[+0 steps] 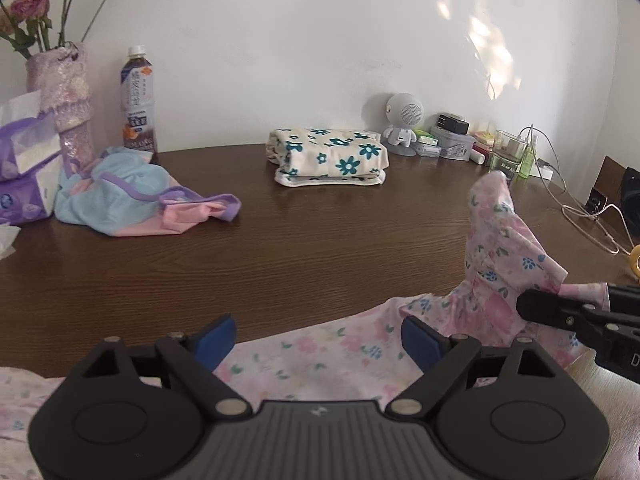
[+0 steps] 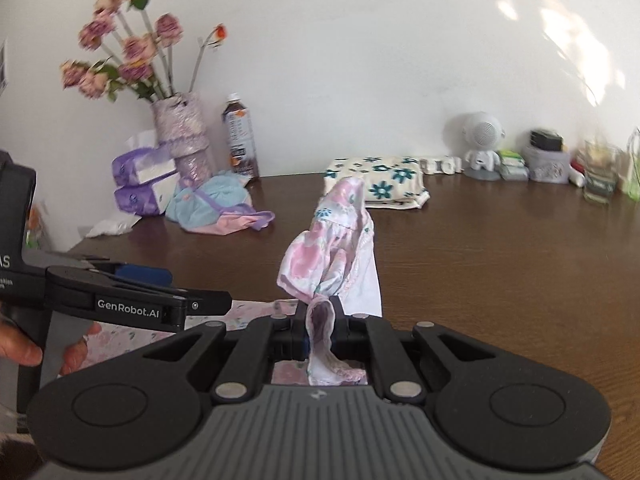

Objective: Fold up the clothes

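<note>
At the table's back left corner a vase of dried roses stands by two purple tissue packs, their print too small to read. Just right of it stands a bottle whose label carries East Asian characters that cannot be made out, and in front of the bottle lies a crumpled blue, pink and purple garment. At the middle of the back edge sits a folded cream cloth with teal flowers. Farther right along that edge stand a small white robot-shaped speaker, some small boxes, a charger and a drinking glass, with white cables trailing to the right edge.

The left tool hovers low over the near edge, level and pointing toward the back edge, its blue-padded jaws spread wide with nothing between them. Under it the pink floral garment lies spread along the near edge. In the right wrist view a person's fingers wrap the left tool's handle, and its side reads "GenRobot.AI".

The right tool is held level toward the near right part of the table, its jaws closed tight on a bunched fold of the pink floral garment, which rises from the grip into a peak standing clear of the table. In the left wrist view its black finger comes in from the right edge, clamped on the cloth.
</note>
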